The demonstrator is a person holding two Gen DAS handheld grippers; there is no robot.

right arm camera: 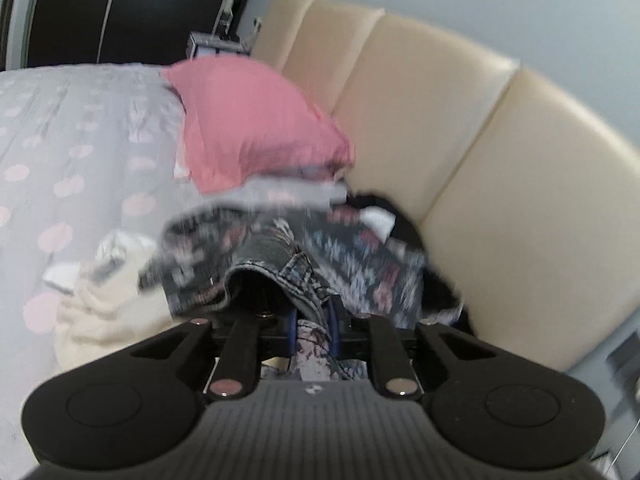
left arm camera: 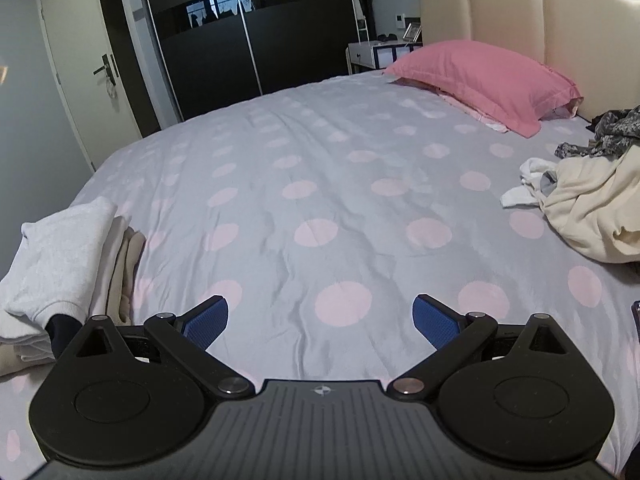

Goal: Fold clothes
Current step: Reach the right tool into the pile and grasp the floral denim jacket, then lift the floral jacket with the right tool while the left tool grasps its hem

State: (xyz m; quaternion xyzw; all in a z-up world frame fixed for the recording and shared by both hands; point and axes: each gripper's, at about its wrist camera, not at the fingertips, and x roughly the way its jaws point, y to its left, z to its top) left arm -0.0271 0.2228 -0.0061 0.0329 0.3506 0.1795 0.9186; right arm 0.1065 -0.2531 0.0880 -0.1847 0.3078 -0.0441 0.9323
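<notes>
Patterned dark garment [right arm camera: 280, 256] bunched just ahead of the right gripper [right arm camera: 314, 320], a fold of it pinched between the nearly closed blue pads. Beyond it the pink pillow [right arm camera: 248, 120] and cream headboard [right arm camera: 480, 168]; cream clothes [right arm camera: 104, 312] lie to its left. Left gripper [left arm camera: 320, 318] gapes wide, nothing between the fingers, over the dotted bed [left arm camera: 320, 184]. Folded stack [left arm camera: 64, 264] sits to its left, loose pile [left arm camera: 592, 208] far right.

Pink pillow [left arm camera: 486, 80], cream headboard [left arm camera: 560, 20], spotted bedspread [left arm camera: 300, 168], black wardrobe [left arm camera: 240, 32]
</notes>
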